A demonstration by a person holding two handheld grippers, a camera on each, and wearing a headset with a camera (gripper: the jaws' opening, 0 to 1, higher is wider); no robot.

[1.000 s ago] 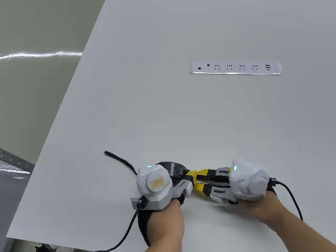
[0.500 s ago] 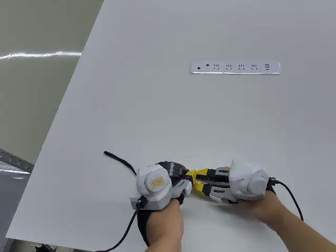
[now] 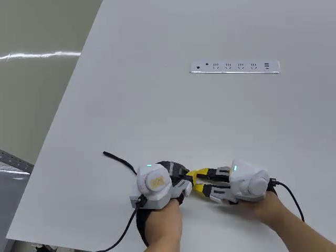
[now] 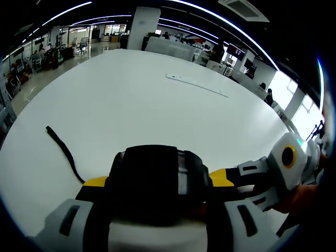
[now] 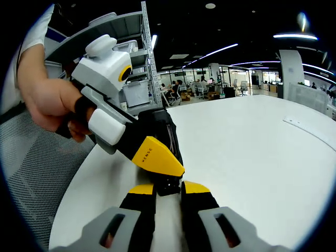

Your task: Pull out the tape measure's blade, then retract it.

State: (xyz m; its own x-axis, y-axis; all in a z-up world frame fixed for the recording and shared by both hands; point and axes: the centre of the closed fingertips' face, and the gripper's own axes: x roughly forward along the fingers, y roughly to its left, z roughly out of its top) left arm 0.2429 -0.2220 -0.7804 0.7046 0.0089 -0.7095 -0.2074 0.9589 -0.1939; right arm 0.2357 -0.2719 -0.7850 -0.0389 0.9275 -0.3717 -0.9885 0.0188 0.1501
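Just one tape measure, well this side of the one power strip. Two grippers on it: left gripper clamped round its case, right gripper pinched almost closed at its mouth.

Tape measure between left claw, right claw; power strip far behind.

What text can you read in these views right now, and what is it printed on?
Nothing can be quoted with confidence.
On the tape measure, yellow part: a short dark print, too blurred to read.
On the left gripper, a yellow sticker: marks too small to read.
On the power strip: socket markings, no readable text.
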